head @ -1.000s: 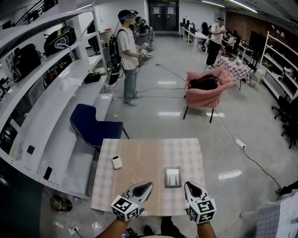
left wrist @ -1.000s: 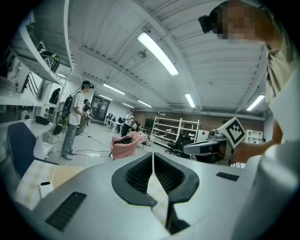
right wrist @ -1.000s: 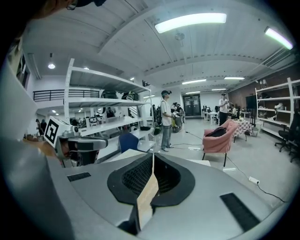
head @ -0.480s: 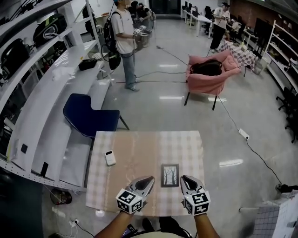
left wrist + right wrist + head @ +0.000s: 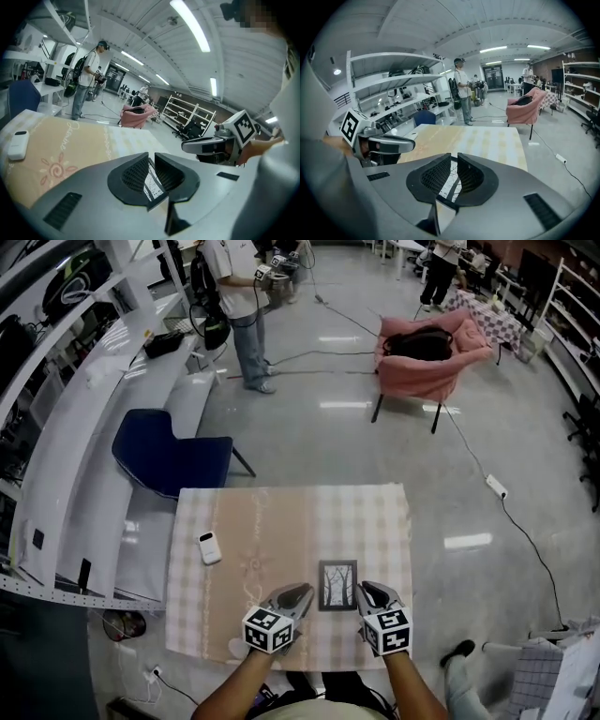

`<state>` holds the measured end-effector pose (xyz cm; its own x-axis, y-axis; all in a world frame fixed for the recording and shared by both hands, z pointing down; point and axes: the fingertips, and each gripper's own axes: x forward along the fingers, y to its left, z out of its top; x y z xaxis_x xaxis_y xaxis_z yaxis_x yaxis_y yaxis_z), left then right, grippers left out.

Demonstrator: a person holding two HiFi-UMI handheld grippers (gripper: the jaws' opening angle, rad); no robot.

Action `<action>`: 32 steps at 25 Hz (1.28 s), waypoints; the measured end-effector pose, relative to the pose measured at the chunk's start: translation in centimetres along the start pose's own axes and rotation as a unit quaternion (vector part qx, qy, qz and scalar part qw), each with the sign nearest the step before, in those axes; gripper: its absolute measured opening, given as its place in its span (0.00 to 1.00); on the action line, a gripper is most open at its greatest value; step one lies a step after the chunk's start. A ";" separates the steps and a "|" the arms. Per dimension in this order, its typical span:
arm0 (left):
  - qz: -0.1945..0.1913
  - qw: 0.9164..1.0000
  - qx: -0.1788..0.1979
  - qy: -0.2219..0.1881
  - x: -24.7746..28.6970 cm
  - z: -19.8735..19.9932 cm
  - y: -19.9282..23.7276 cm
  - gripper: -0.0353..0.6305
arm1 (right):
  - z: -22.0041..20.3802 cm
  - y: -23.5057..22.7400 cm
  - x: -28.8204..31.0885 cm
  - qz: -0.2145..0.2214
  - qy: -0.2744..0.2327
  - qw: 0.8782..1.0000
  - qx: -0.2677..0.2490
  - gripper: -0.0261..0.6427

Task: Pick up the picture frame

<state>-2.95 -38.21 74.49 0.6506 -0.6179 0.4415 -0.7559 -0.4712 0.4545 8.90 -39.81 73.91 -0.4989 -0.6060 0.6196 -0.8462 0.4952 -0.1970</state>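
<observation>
On the cloth-covered counter (image 5: 281, 517), a small white device (image 5: 209, 547) is seen well to the left, apart from everything else. The left gripper (image 5: 302, 591) is held low at the near edge, just beside the lower left corner of the picture frame (image 5: 337, 585); its fingers (image 5: 133, 173) are drawn almost together, only a slit being left, and nothing is clamped. The picture frame is seen lying flat on the counter, between the two grippers. The right gripper (image 5: 361, 589) is held just beside its lower right corner, its fingers (image 5: 471, 176) likewise nearly closed and empty. The approach is judged all but done; the grasp and the lift are not yet made.
</observation>
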 end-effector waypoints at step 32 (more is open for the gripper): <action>0.069 0.981 -0.078 0.163 9.0 -9.9 4.8 0.20 | -10.9 -3.6 8.9 0.020 0.142 0.980 0.136 0.18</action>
<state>-0.03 -39.81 88.30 0.5498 -0.4225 0.7205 -0.8353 -0.2794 0.4735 9.49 -40.24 88.40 -0.4938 -0.3727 0.7857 -0.8645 0.3078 -0.3973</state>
